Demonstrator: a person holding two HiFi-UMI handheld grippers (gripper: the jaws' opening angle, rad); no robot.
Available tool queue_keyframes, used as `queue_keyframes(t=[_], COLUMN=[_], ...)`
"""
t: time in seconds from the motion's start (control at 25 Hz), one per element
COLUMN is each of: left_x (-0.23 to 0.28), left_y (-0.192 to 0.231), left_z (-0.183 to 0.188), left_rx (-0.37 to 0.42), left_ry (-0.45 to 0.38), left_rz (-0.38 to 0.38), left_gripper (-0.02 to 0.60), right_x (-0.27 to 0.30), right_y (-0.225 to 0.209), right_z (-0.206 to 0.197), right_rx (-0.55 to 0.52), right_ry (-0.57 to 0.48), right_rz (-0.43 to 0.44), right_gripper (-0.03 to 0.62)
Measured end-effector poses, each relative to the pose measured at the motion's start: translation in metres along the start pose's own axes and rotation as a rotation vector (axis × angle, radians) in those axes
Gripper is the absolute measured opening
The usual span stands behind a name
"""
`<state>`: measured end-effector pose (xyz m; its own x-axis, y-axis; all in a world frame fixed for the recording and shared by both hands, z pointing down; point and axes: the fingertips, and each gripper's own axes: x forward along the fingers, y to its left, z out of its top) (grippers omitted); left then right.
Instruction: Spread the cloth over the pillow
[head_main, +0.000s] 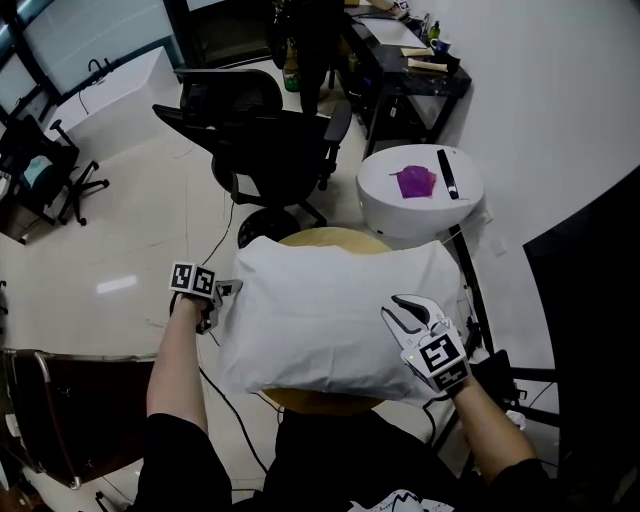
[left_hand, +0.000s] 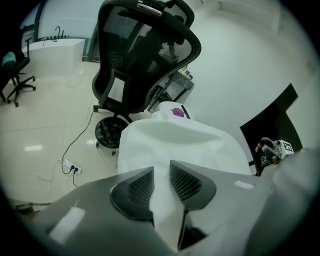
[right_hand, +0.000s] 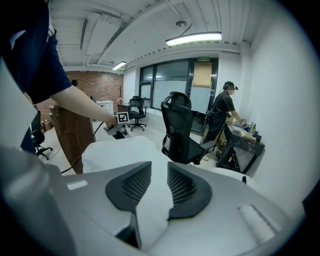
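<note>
Office room with a pale glossy floor (head_main: 130, 230). A black mesh chair (head_main: 270, 130) stands behind a round wooden top (head_main: 330, 238). The white pillow (head_main: 330, 310) lies on that top, long axis left to right, one short end toward each claw.

At the left end, the left gripper (head_main: 224, 293) has its jaws narrowly apart, pinching a fold of cloth (left_hand: 165, 210). At the near right corner, the right gripper (head_main: 405, 310) is likewise clamped on cloth.

Only the head view shows the wooden top. Only the right gripper view shows a person (right_hand: 222, 117) standing at a desk (right_hand: 247, 137).
</note>
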<state>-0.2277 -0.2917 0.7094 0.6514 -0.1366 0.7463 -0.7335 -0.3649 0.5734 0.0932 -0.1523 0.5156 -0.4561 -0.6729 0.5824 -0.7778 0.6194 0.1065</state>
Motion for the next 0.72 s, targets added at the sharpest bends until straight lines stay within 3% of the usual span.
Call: queue_keyframes(t=[0.08, 0.28, 0.52, 0.72], left_x=[0.000, -0.012, -0.022, -0.006], left_y=[-0.002, 0.002, 0.015, 0.022], left_z=[-0.002, -0.006, 0.008, 0.027], left_rx=[0.030, 0.119, 0.022, -0.055], left_ry=[0.001, 0.016, -0.108, -0.142], left_rz=[0.004, 0.081, 0.074, 0.024], left_gripper=[0.008, 0.004, 0.000, 0.179], right_x=[-0.005, -0.013, -0.016, -0.011], right_y=[0.001, -0.003, -0.002, -0.001], right_z=[-0.005, -0.014, -0.016, -0.024], right_rx=[0.007, 0.025, 0.014, 0.025], right_ry=[0.016, 0.017, 0.016, 0.038], right_rz=[-0.002, -0.011, -0.011, -0.020], right_gripper=[0.114, 0.114, 0.114, 0.114])
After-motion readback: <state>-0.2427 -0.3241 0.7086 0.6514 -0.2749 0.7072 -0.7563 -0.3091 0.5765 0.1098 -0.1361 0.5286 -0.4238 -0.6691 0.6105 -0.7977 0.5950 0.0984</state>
